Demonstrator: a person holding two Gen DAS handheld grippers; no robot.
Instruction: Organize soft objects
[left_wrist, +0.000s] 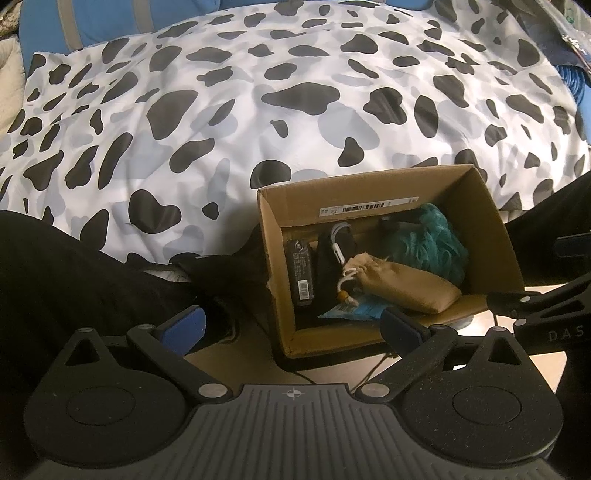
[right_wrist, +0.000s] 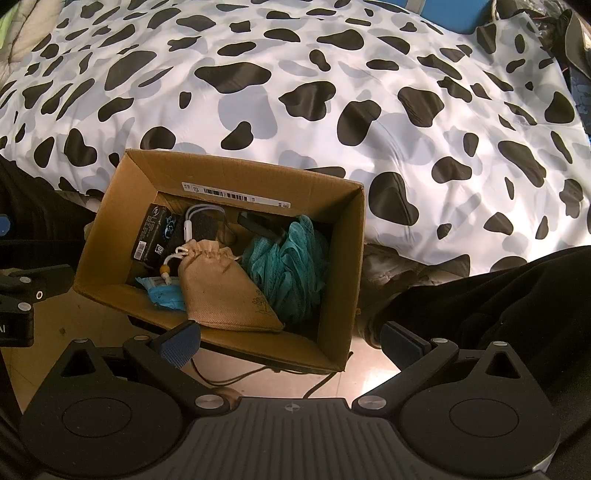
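Note:
An open cardboard box (left_wrist: 491, 229) (right_wrist: 343, 266) stands on the floor against the bed. Inside lie a tan drawstring pouch (left_wrist: 406, 286) (right_wrist: 225, 291), a teal mesh bath sponge (left_wrist: 428, 240) (right_wrist: 291, 262), a black packet with a barcode (left_wrist: 301, 271) (right_wrist: 155, 234), a white cable on a dark item (left_wrist: 338, 243) (right_wrist: 201, 219) and a blue wrapper (left_wrist: 354, 310) (right_wrist: 164, 293). My left gripper (left_wrist: 291, 328) is open and empty, just before the box's near edge. My right gripper (right_wrist: 291, 339) is open and empty above the box's near wall.
A cow-print duvet (left_wrist: 258, 110) (right_wrist: 332, 92) covers the bed behind the box. The person's black-clad legs (left_wrist: 55, 266) (right_wrist: 498, 295) flank the box. The right gripper's body (left_wrist: 535, 310) shows at the left view's right edge. A thin cord (right_wrist: 236, 378) lies on the floor.

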